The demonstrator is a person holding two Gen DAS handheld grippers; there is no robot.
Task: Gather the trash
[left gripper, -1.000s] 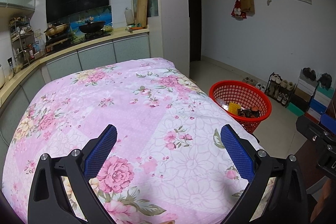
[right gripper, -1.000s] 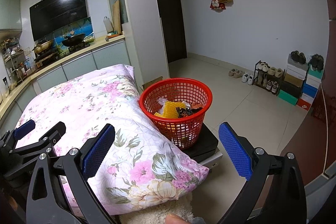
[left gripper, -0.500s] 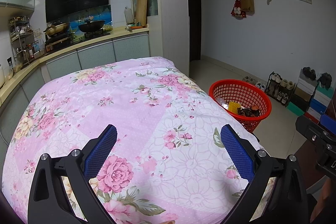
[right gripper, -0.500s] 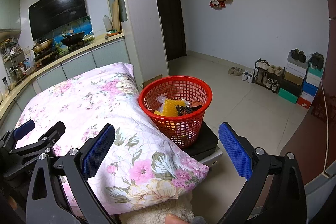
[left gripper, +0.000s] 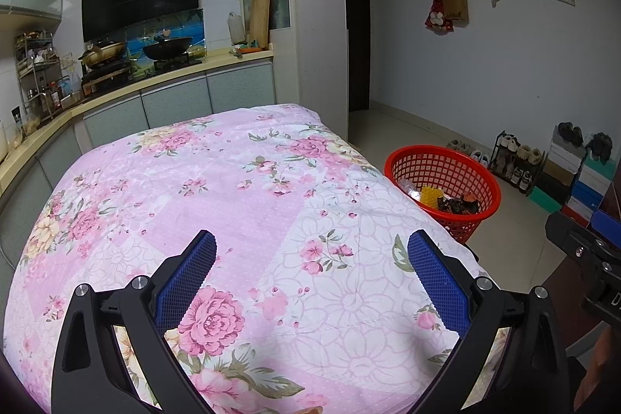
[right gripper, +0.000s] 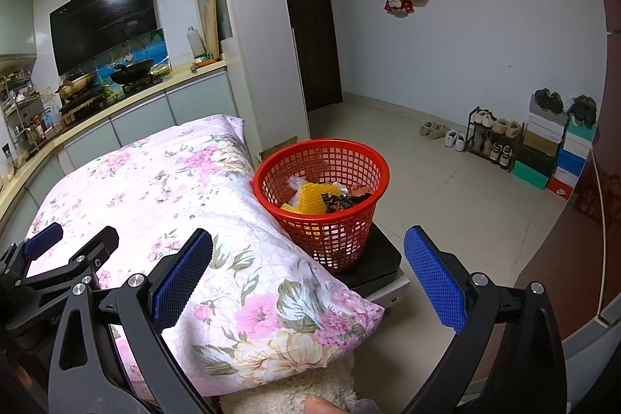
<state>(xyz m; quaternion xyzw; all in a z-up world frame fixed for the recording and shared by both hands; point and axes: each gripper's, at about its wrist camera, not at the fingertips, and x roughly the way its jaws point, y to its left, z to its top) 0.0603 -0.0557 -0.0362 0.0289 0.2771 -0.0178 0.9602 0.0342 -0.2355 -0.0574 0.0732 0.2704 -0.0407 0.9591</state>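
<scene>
A red mesh basket stands on a dark low box beside the quilt-covered surface; it holds yellow, black and clear trash. The basket also shows at the right of the left wrist view. My left gripper hovers open over the pink floral quilt, nothing between its blue pads. My right gripper is open and empty too, held near the quilt's corner, with the basket ahead of it. The left gripper's fingers appear at the far left of the right wrist view.
A kitchen counter with pans runs behind the quilt. A white pillar stands just beyond the basket. A shoe rack and stacked shoe boxes line the right wall. Tiled floor spreads right of the basket.
Both grippers have drifted only slightly; the basket sits marginally higher in both views. Nothing was taken hold of or let go.
</scene>
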